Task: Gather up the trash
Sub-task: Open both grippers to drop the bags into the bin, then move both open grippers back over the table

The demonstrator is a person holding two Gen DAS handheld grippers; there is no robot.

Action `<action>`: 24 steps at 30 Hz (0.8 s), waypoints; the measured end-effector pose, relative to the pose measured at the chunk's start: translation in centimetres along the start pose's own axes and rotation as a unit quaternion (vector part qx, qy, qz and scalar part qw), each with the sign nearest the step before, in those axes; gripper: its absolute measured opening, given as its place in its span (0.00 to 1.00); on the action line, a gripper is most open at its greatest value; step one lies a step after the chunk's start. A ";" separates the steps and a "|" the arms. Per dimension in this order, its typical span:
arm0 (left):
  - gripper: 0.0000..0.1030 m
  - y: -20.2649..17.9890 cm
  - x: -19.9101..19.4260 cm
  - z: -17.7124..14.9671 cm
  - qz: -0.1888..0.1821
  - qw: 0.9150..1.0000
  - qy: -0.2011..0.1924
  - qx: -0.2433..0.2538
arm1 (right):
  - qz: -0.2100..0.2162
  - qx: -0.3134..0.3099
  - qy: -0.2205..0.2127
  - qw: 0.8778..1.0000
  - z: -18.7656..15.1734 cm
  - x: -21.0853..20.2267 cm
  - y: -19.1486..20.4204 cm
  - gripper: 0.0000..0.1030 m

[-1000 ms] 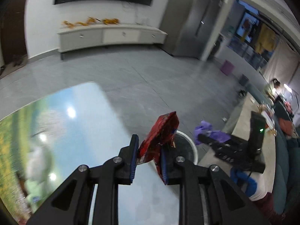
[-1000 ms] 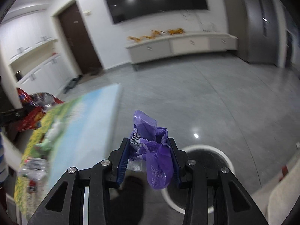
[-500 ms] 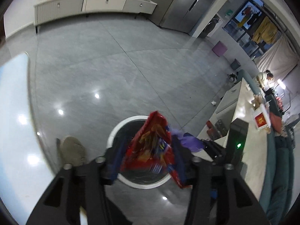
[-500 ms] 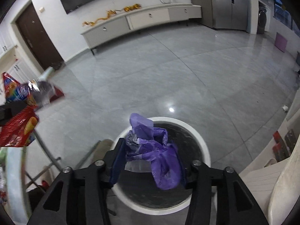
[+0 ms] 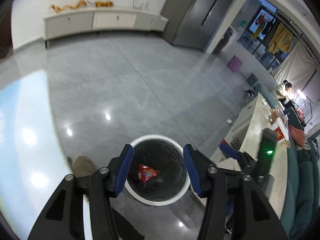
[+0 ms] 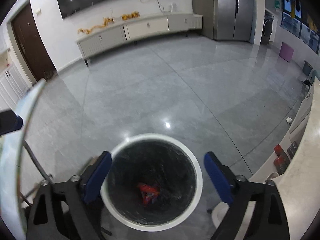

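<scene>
Over grey tiled floor, hung with both left gripper and right gripper spread wide and empty above bin, red wrapper lying inside; risked clipping rim on withdrawal.

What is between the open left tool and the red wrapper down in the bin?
Nothing solid. In the left wrist view the left tool is open above the bin, and only open air separates it from the red wrapper at the bottom.
</scene>
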State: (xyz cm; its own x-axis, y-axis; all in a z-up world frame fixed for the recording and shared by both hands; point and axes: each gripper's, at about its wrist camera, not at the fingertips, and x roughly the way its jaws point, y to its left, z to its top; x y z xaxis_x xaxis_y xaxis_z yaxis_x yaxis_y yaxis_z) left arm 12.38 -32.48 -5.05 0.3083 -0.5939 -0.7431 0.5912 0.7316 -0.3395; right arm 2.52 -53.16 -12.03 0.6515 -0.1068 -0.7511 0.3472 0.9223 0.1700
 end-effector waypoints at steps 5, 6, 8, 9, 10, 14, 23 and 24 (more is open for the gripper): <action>0.49 -0.5 -5.6 -0.7 0.027 0.998 -0.036 0.039 | 0.059 0.009 -0.081 0.995 1.6 -6.2 2.1 1.00; 0.49 -0.5 -6.8 -0.9 0.033 0.997 -0.046 0.045 | 0.069 0.008 -0.099 0.993 1.8 -7.5 2.7 1.00; 0.49 0.0 -9.4 -1.4 0.045 0.996 -0.064 0.050 | 0.091 0.003 -0.137 0.986 2.2 -10.4 3.9 1.00; 0.49 0.4 -10.7 -1.6 0.050 0.995 -0.073 0.049 | 0.101 -0.001 -0.156 0.983 2.3 -11.9 4.6 1.00; 0.49 1.1 -12.2 -2.0 0.056 0.994 -0.082 0.046 | 0.109 -0.004 -0.170 0.980 2.4 -12.9 5.1 1.00; 0.49 3.5 -17.0 -3.4 0.081 0.990 -0.105 0.042 | 0.164 -0.021 -0.204 0.965 2.9 -16.9 7.5 1.00; 0.49 12.1 -27.8 -8.1 0.199 0.970 -0.136 -0.002 | 0.224 -0.119 -0.186 0.949 3.6 -19.9 15.4 1.00; 0.49 13.3 -29.1 -8.9 0.215 0.966 -0.140 -0.009 | 0.229 -0.128 -0.184 0.947 3.5 -19.9 16.3 1.00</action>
State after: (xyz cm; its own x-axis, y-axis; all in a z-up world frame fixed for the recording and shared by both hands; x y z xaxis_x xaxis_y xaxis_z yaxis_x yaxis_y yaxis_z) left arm 4.65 -2.49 6.93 0.7133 -0.2985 -0.6341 0.3506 0.9354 -0.0459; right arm -2.42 -37.28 7.95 0.9019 0.2475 -0.3541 -0.1735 0.9581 0.2279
